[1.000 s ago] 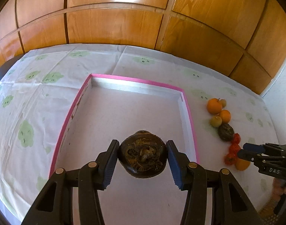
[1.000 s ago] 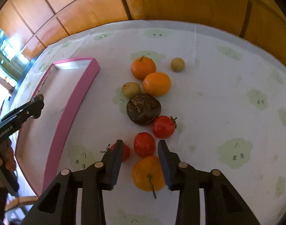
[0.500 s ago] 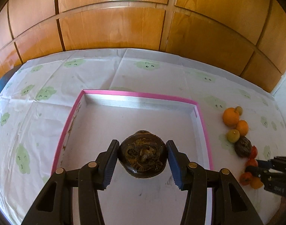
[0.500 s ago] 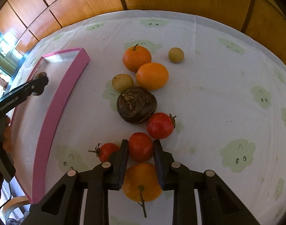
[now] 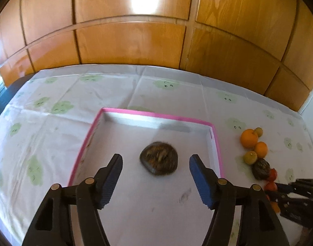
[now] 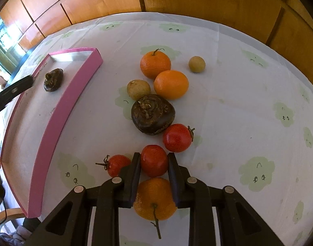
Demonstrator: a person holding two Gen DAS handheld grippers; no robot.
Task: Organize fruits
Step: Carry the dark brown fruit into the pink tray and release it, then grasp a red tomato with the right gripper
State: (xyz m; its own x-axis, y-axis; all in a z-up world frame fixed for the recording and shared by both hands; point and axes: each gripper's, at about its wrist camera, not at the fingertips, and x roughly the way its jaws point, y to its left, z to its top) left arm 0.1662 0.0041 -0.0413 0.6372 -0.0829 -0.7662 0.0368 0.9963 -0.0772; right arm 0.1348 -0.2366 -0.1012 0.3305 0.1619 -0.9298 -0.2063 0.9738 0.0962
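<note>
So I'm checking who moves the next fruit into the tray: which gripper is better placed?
Probably the right gripper: it is shut on a red tomato. The left gripper, jaws just opened, hangs empty over the tray beside the dark fruit.

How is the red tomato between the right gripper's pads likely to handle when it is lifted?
The red tomato looks smooth and glossy, so it may slip in the right gripper, whose pads pinch its sides. Being round, it would probably roll if released. Its thin skin probably bruises or splits under a hard squeeze.
</note>
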